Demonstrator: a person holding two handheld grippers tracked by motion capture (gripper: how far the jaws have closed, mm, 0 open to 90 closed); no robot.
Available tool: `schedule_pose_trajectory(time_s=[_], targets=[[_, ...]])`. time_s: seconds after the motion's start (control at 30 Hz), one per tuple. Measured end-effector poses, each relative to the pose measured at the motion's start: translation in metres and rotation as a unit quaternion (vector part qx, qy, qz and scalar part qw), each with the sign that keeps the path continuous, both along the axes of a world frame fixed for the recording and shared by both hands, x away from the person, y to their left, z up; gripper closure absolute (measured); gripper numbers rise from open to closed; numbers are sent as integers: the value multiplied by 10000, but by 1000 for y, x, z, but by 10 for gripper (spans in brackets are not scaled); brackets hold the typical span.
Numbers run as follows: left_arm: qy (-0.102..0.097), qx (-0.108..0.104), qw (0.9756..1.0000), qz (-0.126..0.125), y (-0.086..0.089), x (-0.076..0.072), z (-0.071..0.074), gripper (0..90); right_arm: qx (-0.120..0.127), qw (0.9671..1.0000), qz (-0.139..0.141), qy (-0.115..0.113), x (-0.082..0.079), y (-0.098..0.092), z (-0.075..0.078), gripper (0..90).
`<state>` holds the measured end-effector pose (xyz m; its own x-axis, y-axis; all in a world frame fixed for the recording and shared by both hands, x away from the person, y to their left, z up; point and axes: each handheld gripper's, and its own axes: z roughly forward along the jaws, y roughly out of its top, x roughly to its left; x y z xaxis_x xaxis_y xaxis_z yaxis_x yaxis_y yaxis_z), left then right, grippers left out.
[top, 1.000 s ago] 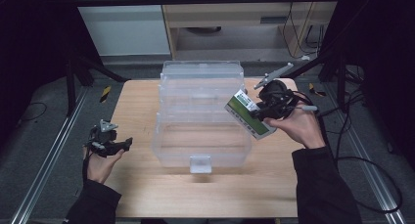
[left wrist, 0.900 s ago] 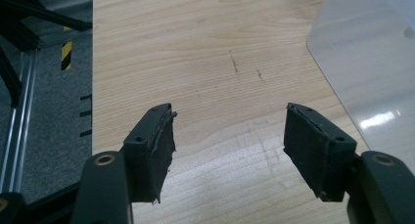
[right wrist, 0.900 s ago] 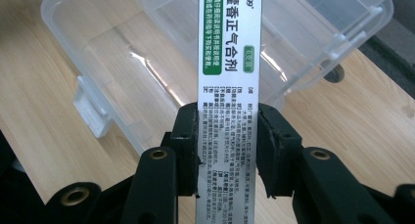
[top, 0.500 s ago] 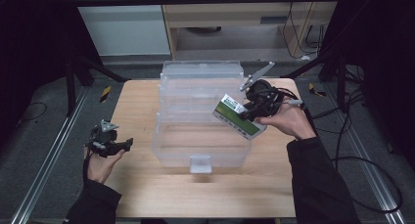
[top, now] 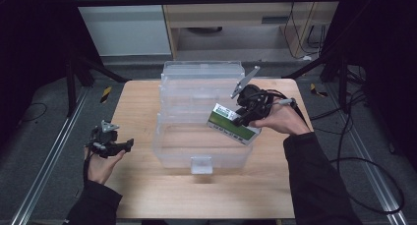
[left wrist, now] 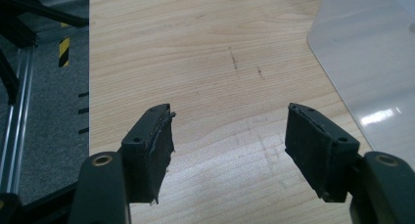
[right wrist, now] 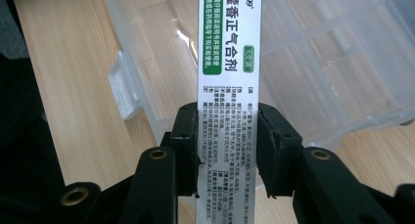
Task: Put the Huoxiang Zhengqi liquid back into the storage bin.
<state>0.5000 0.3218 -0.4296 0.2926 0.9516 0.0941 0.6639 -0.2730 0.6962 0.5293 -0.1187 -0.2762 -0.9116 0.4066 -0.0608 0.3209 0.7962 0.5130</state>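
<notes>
Right tongs (top: 244, 118) clamping box (top: 233, 123) over bin rim (top: 201, 155), left tongs (top: 129, 145) agape (empty)

There is 1 clear plastic storage box (top: 196, 131) with an open lid, lying under the right gripper (top: 239, 118). There is 1 white-and-green cardboard medicine carton (top: 232, 124), between that gripper's jaws. There are 2 black two-jaw grippers, the left gripper (top: 129, 144) well apart from the box's left side, on 1 light wooden table (top: 142, 102).

Black claws (left wrist: 230, 150), dark sleeves (top: 314, 181)
</notes>
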Motion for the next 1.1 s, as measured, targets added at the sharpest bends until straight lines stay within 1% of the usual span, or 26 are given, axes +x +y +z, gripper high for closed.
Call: schedule_pose_trajectory(time_s=[0.1,0.27,0.43,0.53,0.67,0.83,1.1], targets=[[3,4,10000,4,0,0,0,335,-68,9998,157,52,1,3,-3,643],[-6,-1,10000,-2,0,0,0,334,-231,9990,394,28,1,8,-9,643],[2,2,10000,6,0,0,0,334,-371,9974,614,74,4,13,-16,642],[7,-2,10000,-3,0,0,0,334,-425,9970,640,134,5,16,-20,642],[2,5,10000,-4,0,1,0,335,-518,9949,852,174,7,19,-27,642],[10,9,10000,-1,0,1,-1,334,-601,9924,1046,245,9,23,-34,643],[21,14,10000,-3,0,1,-1,335,-749,9897,1170,337,13,26,-41,642]])
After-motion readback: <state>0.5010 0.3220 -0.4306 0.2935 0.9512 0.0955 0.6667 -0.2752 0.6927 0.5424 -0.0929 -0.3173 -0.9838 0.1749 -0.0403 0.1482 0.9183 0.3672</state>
